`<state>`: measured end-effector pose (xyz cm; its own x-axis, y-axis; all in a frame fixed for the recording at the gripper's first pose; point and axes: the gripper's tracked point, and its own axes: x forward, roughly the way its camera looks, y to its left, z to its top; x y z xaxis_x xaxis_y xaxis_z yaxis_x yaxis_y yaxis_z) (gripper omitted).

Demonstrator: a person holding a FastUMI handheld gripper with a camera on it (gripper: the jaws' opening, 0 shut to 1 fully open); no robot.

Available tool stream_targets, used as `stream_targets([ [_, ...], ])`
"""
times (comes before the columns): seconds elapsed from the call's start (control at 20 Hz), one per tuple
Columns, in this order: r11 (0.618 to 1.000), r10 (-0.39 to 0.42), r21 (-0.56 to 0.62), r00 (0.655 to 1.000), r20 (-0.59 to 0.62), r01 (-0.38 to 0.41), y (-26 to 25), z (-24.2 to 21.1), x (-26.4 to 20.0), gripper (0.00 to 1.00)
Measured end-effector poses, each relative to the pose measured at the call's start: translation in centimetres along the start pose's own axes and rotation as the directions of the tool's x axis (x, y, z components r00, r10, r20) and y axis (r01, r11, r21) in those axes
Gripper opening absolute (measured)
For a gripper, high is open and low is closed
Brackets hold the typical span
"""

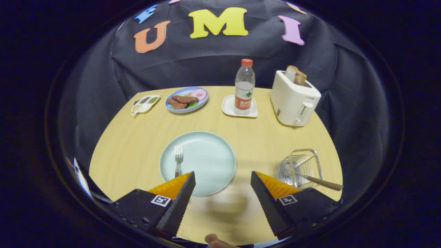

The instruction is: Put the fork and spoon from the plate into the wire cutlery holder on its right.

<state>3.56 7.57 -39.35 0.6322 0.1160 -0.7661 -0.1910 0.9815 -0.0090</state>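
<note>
A pale green plate lies on the wooden table just ahead of my fingers. A metal fork rests on its left part, tines pointing away, its handle end hidden behind my left finger. To the right of the plate stands the wire cutlery holder. A utensil with a brown wooden handle leans in it, handle sticking out to the right; its head is hard to make out. My gripper hovers open over the plate's near rim with nothing between the fingers.
Beyond the plate stand a water bottle on a small white tray, a white toaster with bread in it, a blue plate of food and a small sauce dish. A fingertip shows below the gripper.
</note>
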Motion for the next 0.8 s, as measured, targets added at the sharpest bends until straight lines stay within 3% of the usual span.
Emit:
stream_targets([
  [0.3, 0.997, 0.061, -0.050, 0.998, 0.008, -0.060, 5.9, -2.1, 3.3, 0.94],
  [0.45, 0.995, 0.093, -0.037, 0.995, 0.037, -0.092, 7.9, -2.5, 5.0, 0.82],
  [0.55, 0.994, 0.106, -0.018, 0.993, 0.045, -0.105, 8.6, -3.0, 6.1, 0.80],
  [0.8, 0.992, 0.123, 0.001, 0.991, 0.046, -0.123, 9.9, -3.8, 7.6, 0.53],
])
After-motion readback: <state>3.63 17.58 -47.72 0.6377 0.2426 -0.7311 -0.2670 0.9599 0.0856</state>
